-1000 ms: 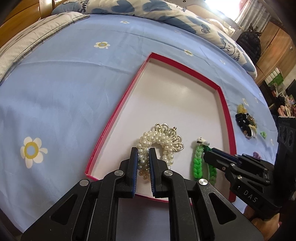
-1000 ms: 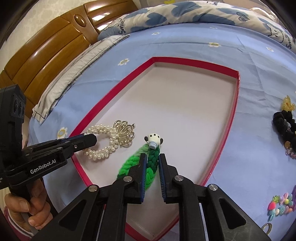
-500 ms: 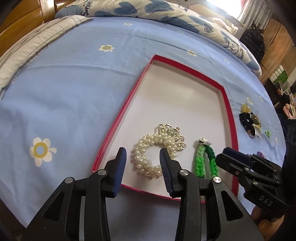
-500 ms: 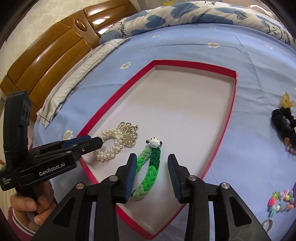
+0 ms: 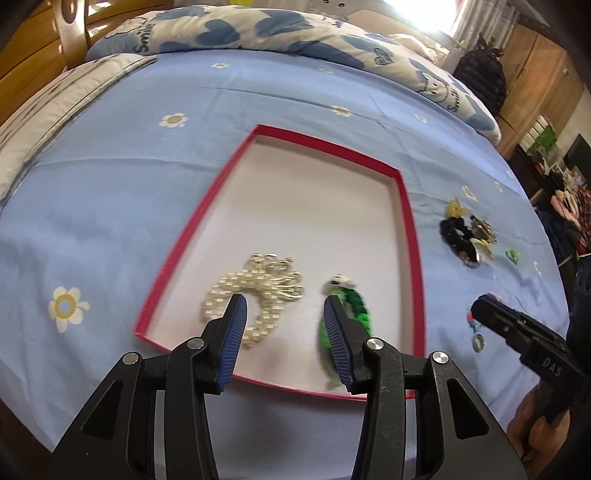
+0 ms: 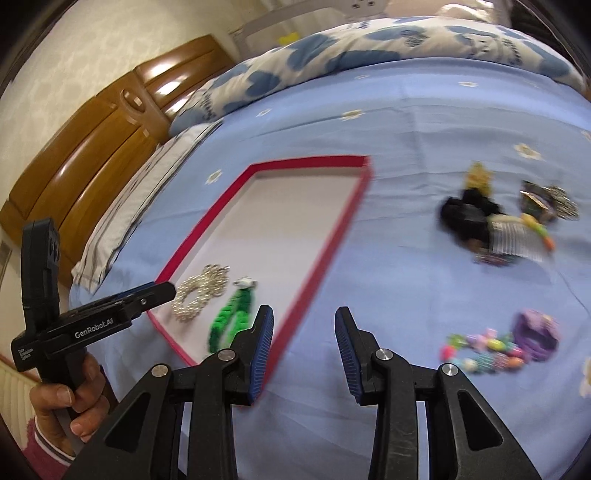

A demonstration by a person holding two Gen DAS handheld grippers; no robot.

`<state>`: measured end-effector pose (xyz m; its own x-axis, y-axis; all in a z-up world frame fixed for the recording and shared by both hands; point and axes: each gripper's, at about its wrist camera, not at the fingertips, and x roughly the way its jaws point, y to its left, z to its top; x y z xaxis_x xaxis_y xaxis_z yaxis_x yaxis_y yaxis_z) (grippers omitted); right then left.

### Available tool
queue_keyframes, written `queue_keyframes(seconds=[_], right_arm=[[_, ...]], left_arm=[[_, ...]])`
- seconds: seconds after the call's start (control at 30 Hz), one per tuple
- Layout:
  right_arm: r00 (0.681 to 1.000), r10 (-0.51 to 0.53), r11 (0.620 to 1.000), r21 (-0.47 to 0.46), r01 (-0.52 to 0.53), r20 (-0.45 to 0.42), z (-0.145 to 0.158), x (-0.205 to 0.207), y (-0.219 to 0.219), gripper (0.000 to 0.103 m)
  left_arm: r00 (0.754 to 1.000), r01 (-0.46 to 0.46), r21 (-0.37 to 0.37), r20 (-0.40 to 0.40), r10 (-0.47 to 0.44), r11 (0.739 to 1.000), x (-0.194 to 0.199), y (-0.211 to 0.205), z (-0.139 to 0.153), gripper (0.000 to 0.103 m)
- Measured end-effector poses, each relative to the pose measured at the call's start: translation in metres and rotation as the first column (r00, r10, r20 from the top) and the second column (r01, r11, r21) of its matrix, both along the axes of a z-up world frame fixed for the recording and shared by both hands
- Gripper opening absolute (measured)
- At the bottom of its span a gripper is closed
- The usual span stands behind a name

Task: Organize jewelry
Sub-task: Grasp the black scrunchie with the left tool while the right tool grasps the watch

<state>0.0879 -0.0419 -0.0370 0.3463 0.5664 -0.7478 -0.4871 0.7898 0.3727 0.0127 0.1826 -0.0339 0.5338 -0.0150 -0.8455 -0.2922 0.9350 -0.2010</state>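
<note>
A red-rimmed tray (image 5: 410, 229) (image 6: 332, 236) lies on the blue bedsheet. In it lie a pearl bracelet (image 5: 255, 291) (image 6: 199, 291) and a green braided bracelet (image 5: 351, 299) (image 6: 232, 314), side by side near the front edge. My left gripper (image 5: 284, 328) is open and empty, raised above the tray's front edge. My right gripper (image 6: 304, 347) is open and empty, over the sheet just right of the tray. A black hair tie pile (image 5: 461, 236) (image 6: 476, 221) and a colourful bead string (image 6: 484, 349) lie on the sheet to the right.
A purple scrunchie (image 6: 535, 332) lies beside the beads. A small green piece (image 5: 512, 254) and a ring (image 5: 479, 343) lie on the sheet. A folded quilt (image 5: 258, 33) and a wooden headboard (image 6: 92, 155) bound the far side.
Both grippers let go of their bracelets, opened wide and pulled back from the tray. The right gripper swung to the right towards the loose jewelry.
</note>
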Motion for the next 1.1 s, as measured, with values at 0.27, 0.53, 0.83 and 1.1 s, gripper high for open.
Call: queue_keyframes(seconds=[0.27,0.53,0.83,1.1], right_arm=[[0.987,-0.161,0.987,0.017,0.161,0.001,0.001,0.009,-0.072,0.040],[0.961,-0.276,0.961,0.028,0.276,0.001,0.002,0.020,-0.126,0.040],[0.953,-0.302,0.953,0.033,0.301,0.019,0.005,0.035,-0.151,0.040],[0.957,-0.288,0.958,0.018,0.287,0.042,0.005,0.060,-0.158,0.040]], left_arm=[[0.998,0.067,-0.004,0.007,-0.067,0.998,0.016,-0.033,0.006,0.042],[0.989,0.148,0.008,0.013,-0.148,0.989,0.037,-0.071,0.013,0.042],[0.976,0.219,0.017,0.016,-0.219,0.976,0.066,-0.106,0.018,0.042],[0.964,0.263,0.014,0.022,-0.263,0.965,0.099,-0.131,0.018,0.042]])
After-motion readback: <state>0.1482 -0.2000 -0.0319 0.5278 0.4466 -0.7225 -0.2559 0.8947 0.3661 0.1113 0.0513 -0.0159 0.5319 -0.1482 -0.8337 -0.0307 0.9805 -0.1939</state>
